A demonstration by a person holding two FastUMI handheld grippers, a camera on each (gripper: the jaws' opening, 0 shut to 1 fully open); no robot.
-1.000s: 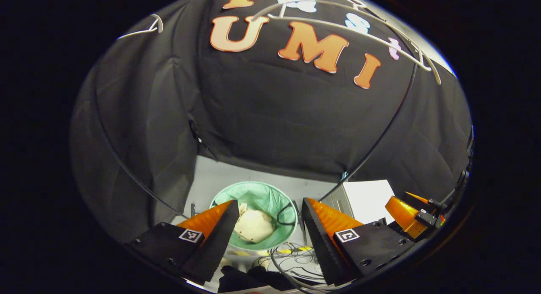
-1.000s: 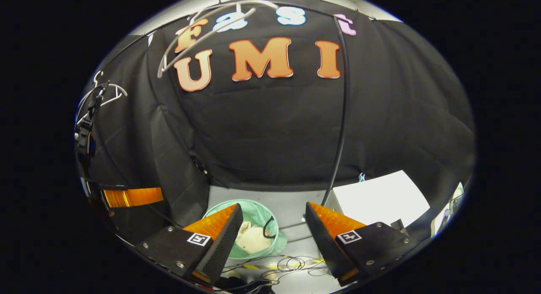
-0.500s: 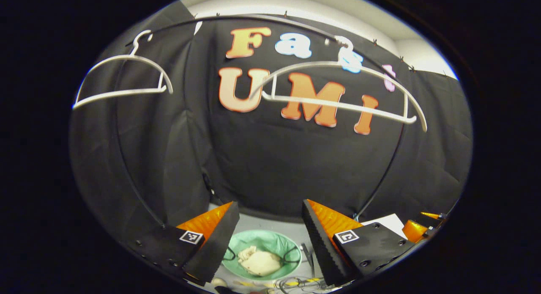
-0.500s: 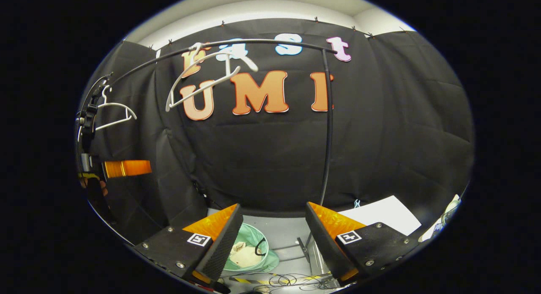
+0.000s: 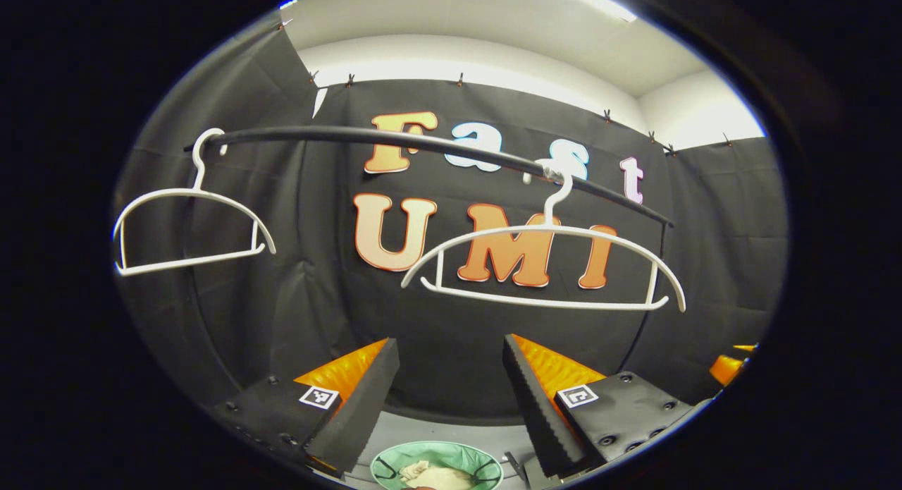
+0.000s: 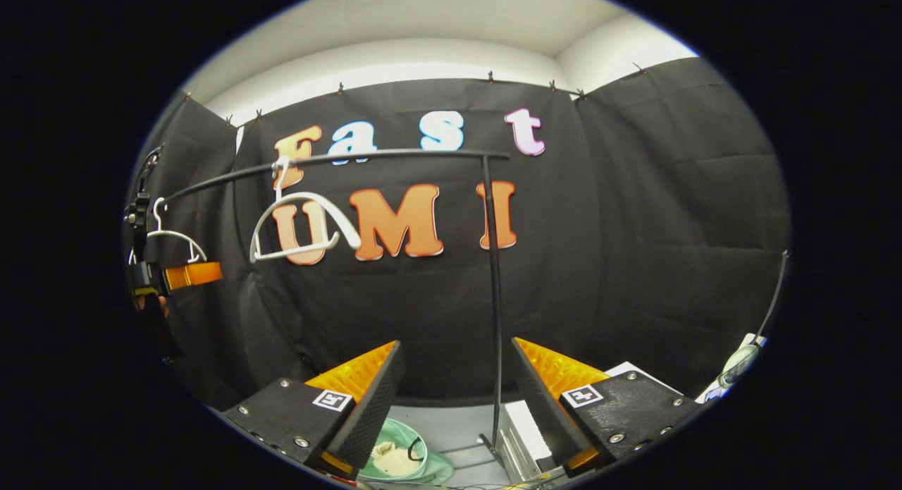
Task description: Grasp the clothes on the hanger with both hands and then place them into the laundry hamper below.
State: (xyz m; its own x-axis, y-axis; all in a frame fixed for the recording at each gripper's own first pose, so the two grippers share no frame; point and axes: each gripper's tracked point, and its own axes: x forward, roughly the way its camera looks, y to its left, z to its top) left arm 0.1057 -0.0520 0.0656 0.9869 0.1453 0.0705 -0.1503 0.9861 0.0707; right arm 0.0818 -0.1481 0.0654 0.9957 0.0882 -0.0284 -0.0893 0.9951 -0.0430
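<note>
Both white hangers on the black rail (image 5: 423, 141) are bare: the nearer hanger (image 5: 542, 268) hangs at about 1 o'clock in the left gripper view, the farther hanger (image 5: 187, 229) at 9 o'clock, and neither carries any cloth. The task's garment, a cream-coloured piece of clothing (image 5: 430, 474), lies crumpled inside the mint-green laundry hamper (image 5: 394, 458) on the floor at 6 o'clock, below the rail; in the right gripper view the same hamper (image 6: 423, 465) sits at 7 o'clock beside the rail's upright post (image 6: 493, 299).

The left hand-held gripper (image 5: 447, 391) is released, its jaws spread wide with nothing between them. The right hand-held gripper (image 6: 454, 398) is likewise released and empty, pointed toward the booth wall rather than down at the hamper.

Judging from this, the task looks essentially finished: the clothes are off the hanger and in the hamper, and no garment is left on the rail to grasp. At most, what remains is drawing both hand-held grippers clear.
</note>
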